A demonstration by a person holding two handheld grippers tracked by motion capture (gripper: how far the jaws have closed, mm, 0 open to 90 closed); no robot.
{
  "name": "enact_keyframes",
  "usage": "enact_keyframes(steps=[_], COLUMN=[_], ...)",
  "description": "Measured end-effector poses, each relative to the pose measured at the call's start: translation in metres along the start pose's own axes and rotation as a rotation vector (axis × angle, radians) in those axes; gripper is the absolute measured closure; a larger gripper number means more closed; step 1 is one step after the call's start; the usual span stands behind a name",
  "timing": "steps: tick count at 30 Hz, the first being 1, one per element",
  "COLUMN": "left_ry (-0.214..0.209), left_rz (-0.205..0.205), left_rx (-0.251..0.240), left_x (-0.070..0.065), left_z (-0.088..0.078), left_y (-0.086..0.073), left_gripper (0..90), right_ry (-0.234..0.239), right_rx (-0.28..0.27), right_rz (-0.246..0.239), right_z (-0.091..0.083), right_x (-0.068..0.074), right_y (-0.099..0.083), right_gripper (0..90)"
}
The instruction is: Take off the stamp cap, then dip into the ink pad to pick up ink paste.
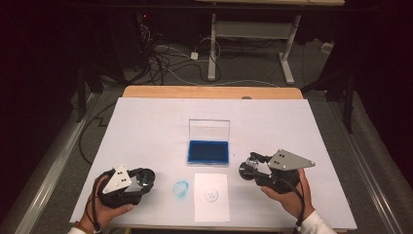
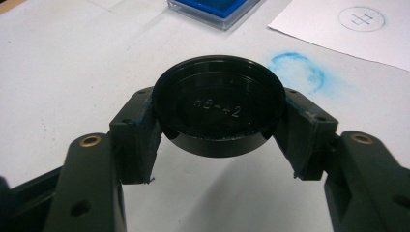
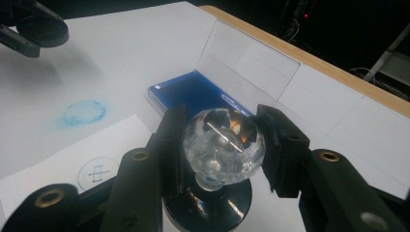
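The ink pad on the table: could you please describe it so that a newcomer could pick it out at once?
Start at the white table and go to its middle, just beyond the paper sheet with a stamped circle. There lies the ink pad, a flat rectangular box. Its deep blue surface and clear lid standing upright behind set it apart from the pale blue smudge nearby.

1 blue ink pad (image 1: 208,151) | 1 paper sheet (image 1: 211,197) | 1 black cap (image 2: 218,105) | 1 glass-knob stamp (image 3: 223,141), prob. | 1 blue smudge (image 1: 180,188)
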State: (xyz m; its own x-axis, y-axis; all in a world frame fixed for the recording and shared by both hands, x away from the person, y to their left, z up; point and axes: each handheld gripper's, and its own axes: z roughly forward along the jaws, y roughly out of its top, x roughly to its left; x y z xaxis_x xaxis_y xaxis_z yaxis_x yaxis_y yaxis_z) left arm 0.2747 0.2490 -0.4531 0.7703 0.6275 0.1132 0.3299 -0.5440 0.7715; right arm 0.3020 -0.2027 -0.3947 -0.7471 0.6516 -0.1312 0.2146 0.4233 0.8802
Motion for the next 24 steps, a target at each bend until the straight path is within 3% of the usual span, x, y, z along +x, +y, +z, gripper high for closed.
enact_keyframes(steps=[11,24], left_ry=[-0.008,-0.010], left_rz=[0.015,-0.002], left_rx=[0.009,0.025], left_x=[-0.0021,0.0006], left_z=[0.0020,0.0042], left_y=[0.0007,-0.0009], left_gripper=[36.4,36.4], right_ry=[0.009,0.048], right_rx=[0.003,-0.010], right_rz=[-0.006,-0.005], right_z=[0.0023,0.0079], right_x=[0.0028,0.0045], right_y=[0.0017,0.0086], right_gripper=[57.1,57.1])
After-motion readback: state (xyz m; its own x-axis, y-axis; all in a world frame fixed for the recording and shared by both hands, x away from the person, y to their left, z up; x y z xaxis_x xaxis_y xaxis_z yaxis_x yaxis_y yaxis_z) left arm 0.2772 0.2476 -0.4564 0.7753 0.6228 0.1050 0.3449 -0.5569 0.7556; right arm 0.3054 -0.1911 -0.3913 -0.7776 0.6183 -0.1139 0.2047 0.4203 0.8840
